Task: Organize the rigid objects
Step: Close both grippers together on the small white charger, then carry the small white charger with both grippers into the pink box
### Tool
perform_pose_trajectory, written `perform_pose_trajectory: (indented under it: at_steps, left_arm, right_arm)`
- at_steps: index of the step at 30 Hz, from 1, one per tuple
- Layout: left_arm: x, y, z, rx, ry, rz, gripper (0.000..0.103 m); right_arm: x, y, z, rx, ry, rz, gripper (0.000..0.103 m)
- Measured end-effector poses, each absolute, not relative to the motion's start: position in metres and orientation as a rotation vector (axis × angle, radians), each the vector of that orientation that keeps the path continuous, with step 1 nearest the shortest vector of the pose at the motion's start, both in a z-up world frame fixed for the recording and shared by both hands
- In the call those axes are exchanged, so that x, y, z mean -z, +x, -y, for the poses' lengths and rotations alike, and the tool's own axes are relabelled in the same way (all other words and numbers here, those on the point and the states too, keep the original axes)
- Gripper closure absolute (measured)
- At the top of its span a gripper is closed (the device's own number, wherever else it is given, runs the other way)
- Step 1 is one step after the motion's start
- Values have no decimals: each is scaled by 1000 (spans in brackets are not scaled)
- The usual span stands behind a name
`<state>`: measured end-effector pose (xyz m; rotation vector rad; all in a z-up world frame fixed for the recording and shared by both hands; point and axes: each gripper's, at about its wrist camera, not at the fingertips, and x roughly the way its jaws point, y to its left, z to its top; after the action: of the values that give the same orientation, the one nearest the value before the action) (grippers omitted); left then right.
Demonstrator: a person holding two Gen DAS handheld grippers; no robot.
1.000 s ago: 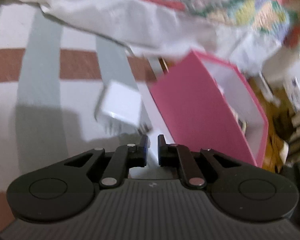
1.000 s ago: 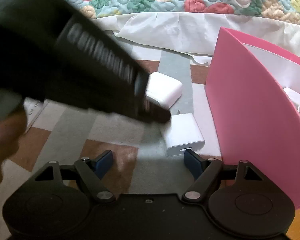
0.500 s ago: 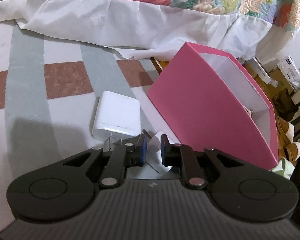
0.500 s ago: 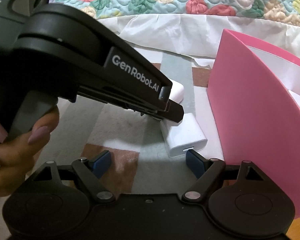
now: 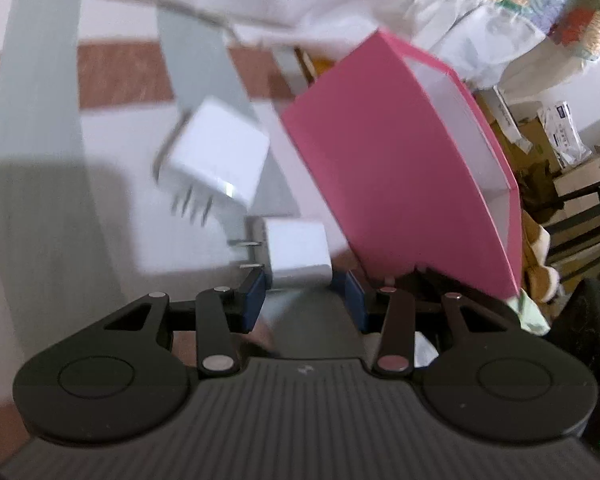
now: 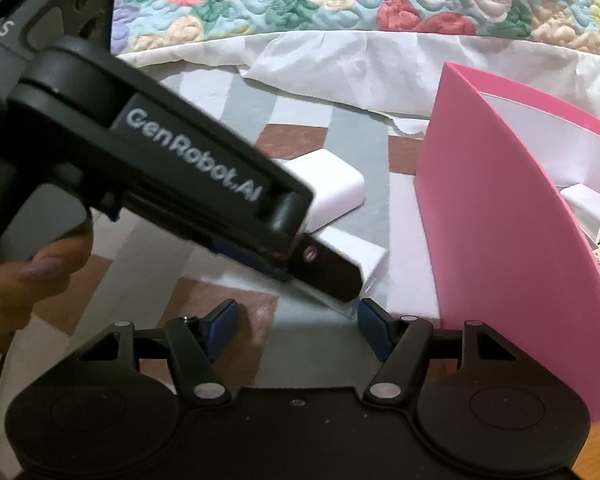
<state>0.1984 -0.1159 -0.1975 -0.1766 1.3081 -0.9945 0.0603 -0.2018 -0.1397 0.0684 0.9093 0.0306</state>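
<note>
My left gripper (image 5: 305, 286) has its jaws open around the small charger (image 5: 298, 254) on the rug beside the pink box (image 5: 400, 184). I should centre, then squeeze its flat sides. My right gripper (image 6: 296, 328) hangs open, empty.

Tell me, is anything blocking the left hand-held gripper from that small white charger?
Nothing visible does. The left hand-held gripper is open, its blue pads either side of the small white charger. The bigger white charger lies beyond it, the pink box to the right.
</note>
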Motion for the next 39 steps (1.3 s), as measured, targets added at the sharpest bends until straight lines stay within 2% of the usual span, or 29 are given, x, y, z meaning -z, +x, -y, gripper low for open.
perform_pose_trajectory:
  at_steps: [5,7,9,12,14,15,17,21,26,32,39]
  left_arm:
    - [197,194,96,954,-232,-1443,62]
    - [192,192,90,903,-224,-1421,61]
    - [190,194,86,822,-233,-1404,53]
    - [198,196,80,751,-293,-1371,54]
    - [202,193,79,756,-317,-1349,56]
    - [202,195,79,760,-322,-1340,57]
    - [202,192,85,789,-328,-1334,59]
    - [202,180,102,790,-270,-1325,65]
    - [196,167,110,766,-188,-1289,65]
    - [159,149,112,785,-110,-1231,65]
    - [106,117,111,840,-73,-1118,66]
  right_arm:
    - [128,53,197,-129,75,-920,33]
    - [130,56,197,-108,68,-928,32]
    - [139,63,202,-111,102,-971,31]
    - [141,62,208,-98,144,-937,30]
    - [141,64,206,-83,140,-927,36]
    - [144,61,210,-72,125,-924,44]
    - [142,57,208,-60,99,-926,53]
    - [138,61,217,-68,119,-933,53]
    - [141,64,217,-73,110,-936,53]
    - [115,49,219,-92,111,-899,53]
    - [65,23,218,-123,-19,-814,54]
